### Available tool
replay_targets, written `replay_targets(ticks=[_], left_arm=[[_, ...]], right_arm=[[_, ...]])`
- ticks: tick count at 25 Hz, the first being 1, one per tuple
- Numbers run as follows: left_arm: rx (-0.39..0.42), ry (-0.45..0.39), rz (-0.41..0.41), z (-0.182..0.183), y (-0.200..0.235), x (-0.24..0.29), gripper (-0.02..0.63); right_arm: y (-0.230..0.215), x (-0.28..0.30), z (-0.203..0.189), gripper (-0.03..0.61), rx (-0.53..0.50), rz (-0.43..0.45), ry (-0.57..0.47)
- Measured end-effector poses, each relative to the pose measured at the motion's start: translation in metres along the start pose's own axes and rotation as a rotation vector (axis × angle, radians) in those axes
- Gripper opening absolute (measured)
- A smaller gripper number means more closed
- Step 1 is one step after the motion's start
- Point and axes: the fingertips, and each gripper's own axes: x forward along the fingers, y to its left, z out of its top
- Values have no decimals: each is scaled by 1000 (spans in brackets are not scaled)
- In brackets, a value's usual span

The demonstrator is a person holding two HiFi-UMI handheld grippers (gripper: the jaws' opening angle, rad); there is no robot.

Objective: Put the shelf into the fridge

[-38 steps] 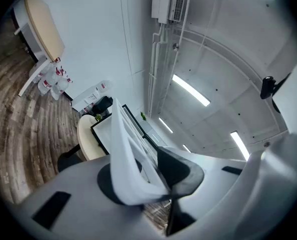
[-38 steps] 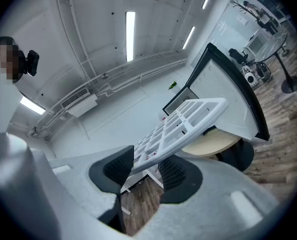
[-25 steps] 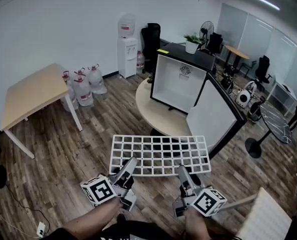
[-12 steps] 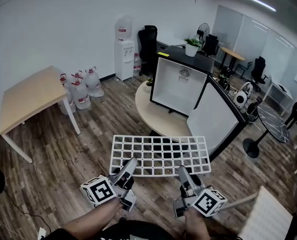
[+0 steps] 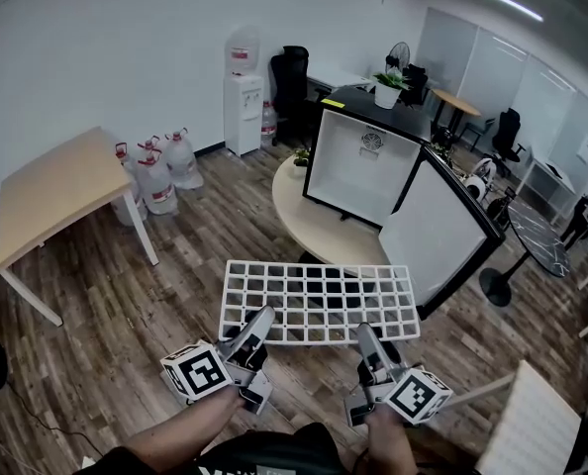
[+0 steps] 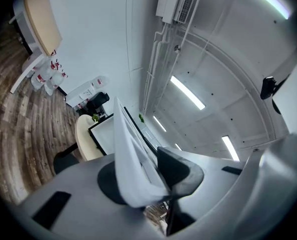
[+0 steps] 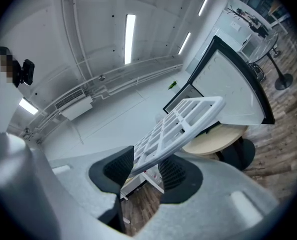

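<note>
Office floor (image 5: 175,265) of dark wood lies all around, and a round table (image 5: 309,216) carries the small fridge (image 5: 358,161), whose door (image 5: 438,231) stands open to the right. I hold the white grid shelf (image 5: 319,303) flat in the air near the front edge of the table, not yet inside the fridge and apart from its opening. Both tools clamp its near rim: the left gripper (image 5: 261,320) bites the near left part and the right gripper (image 5: 364,334) the near right part, each with its jaws pressed on the thin edge. I cannot read the yellow sticker (image 5: 332,103) on the fridge top or the red labels on the water bottles (image 5: 160,171); they are too small.
</note>
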Motion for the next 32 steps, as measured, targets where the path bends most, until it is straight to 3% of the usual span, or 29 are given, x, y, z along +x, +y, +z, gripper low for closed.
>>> replay_targets(ticks=[3, 7, 15, 20, 24, 32], left_arm=[[-12, 1, -6, 2, 3, -2, 98], [-6, -19, -10, 14, 10, -3, 94], [9, -43, 38, 42, 44, 33, 94], [13, -38, 53, 56, 72, 78, 94], [7, -9, 72, 62, 94, 122, 94], [-6, 29, 80, 73, 119, 216, 95]], right_arm=[[-2, 2, -2, 152, 11, -27, 2], [-26, 0, 5, 152, -15, -186, 6], [-48, 64, 16, 146, -21, -121, 22], [-78, 108, 31, 146, -4, -104, 33], [-96, 145, 51, 146, 28, -30, 22], [-161, 192, 101, 146, 35, -113, 39]])
